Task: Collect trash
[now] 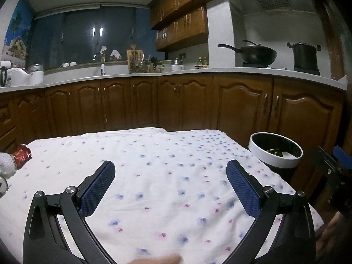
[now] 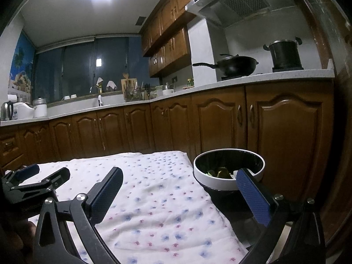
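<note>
A table under a white flowered cloth (image 1: 167, 167) fills the foreground, and it also shows in the right wrist view (image 2: 158, 193). A red crumpled wrapper (image 1: 21, 155) and a white foam net (image 1: 6, 163) lie at the cloth's far left edge. A round white-rimmed trash bin (image 1: 275, 151) stands past the table's right edge, with scraps inside; it also shows in the right wrist view (image 2: 228, 171). My left gripper (image 1: 170, 176) is open and empty above the cloth's middle. My right gripper (image 2: 180, 183) is open and empty over the table's right edge beside the bin.
Brown wooden cabinets (image 1: 184, 103) under a white counter (image 1: 198, 73) run behind the table. A black wok (image 1: 255, 54) and a pot (image 1: 304, 55) sit on the stove. A small metal object (image 1: 3, 186) lies at the left edge.
</note>
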`<state>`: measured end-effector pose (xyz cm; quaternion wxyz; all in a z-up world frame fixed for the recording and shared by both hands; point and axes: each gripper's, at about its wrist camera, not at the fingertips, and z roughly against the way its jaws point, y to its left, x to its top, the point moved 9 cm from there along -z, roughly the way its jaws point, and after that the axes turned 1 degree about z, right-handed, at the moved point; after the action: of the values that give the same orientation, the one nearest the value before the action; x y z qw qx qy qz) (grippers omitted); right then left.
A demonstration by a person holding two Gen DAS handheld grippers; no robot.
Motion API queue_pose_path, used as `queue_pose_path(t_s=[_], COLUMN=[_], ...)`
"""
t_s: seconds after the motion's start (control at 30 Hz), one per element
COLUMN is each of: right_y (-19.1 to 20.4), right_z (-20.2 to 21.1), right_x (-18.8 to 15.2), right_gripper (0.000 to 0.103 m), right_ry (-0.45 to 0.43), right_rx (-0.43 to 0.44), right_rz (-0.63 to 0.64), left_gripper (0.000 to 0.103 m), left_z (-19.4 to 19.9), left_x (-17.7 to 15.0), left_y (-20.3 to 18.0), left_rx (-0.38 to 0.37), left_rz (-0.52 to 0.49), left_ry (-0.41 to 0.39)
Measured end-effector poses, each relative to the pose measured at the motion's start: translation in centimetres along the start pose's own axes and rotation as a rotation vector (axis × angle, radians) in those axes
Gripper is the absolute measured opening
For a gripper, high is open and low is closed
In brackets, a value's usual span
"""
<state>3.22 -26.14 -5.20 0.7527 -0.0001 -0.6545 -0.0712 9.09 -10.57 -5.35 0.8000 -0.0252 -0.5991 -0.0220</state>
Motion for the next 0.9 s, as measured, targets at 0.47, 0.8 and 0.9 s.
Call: queue_pose_path(t_s=[0.47,0.8,0.9], right_y=[0.35,0.42,0.36], right_z=[-0.04,-0.02,-0.04], right_x=[0.05,0.02,0.02], right_gripper=[0.103,0.103,0.103], right_ry=[-0.001,-0.001,-0.001], right_rx=[0.005,0.004,0.005], right_rz=[0.002,0.001,0.002], left_gripper=[0.103,0.103,0.103], left_z=[0.15,0.12,0.06], left_x=[-0.01,-0.10,-0.19], left_y=[-0.19,-0.23,-0.30], left_rx=[-0.007,-0.015,-0.018], left_rz=[-0.011,-0.007,-0.008], left_ry=[0.003,0.014,0.017])
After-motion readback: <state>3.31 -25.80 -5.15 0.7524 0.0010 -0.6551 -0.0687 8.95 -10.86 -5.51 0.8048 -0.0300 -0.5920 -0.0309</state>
